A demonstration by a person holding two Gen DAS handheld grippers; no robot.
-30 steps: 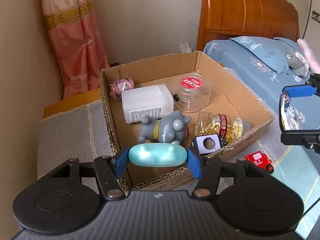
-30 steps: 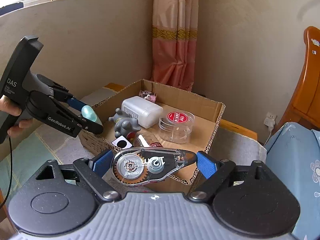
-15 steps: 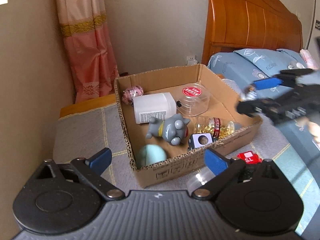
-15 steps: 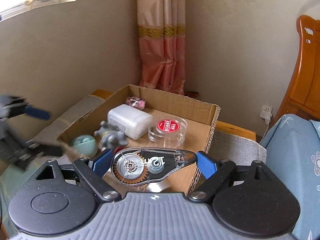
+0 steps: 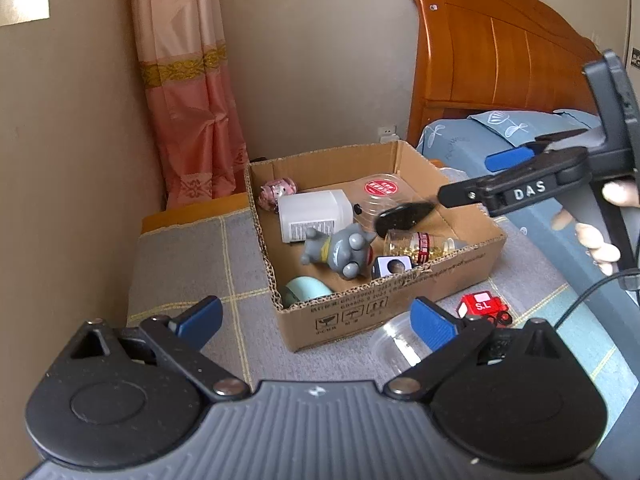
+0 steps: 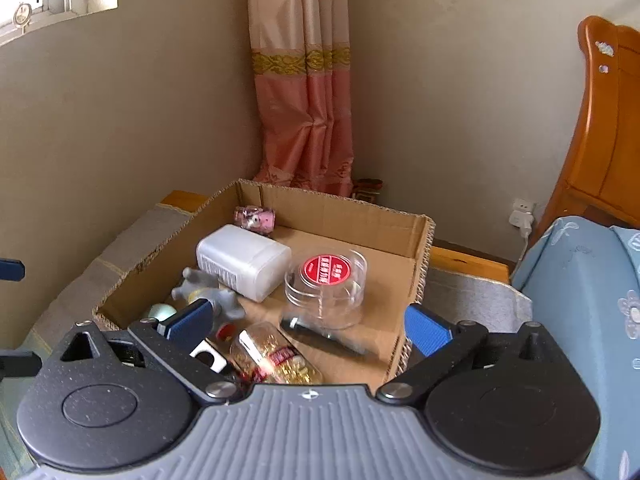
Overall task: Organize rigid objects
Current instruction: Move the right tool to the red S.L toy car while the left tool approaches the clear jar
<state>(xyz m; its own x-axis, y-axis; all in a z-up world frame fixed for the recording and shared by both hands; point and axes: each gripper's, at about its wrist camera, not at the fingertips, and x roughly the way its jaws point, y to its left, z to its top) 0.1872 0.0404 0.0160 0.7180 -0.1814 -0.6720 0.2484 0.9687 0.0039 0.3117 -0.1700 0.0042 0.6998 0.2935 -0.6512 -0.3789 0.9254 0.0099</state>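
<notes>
Jaws on both the left gripper (image 5: 314, 318) and right gripper (image 6: 306, 322) stand apart and empty, the right ones opening, its tape roller (image 5: 406, 215) dropping into the box (image 5: 384, 304) at twelve o'clock, joining the green egg (image 5: 306, 288); the red toy (image 5: 482, 306) outside goes next.

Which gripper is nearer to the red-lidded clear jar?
Right. The right gripper, jaws opening with nothing between them, hovers over the box beside the jar; the left gripper is outside it.

Left gripper (image 5: 316, 318), right gripper (image 6: 306, 322): black linkage arms, blue finger pads, ribbed grey housing, silver pivot screws; "DAS" marking, black cable.
</notes>
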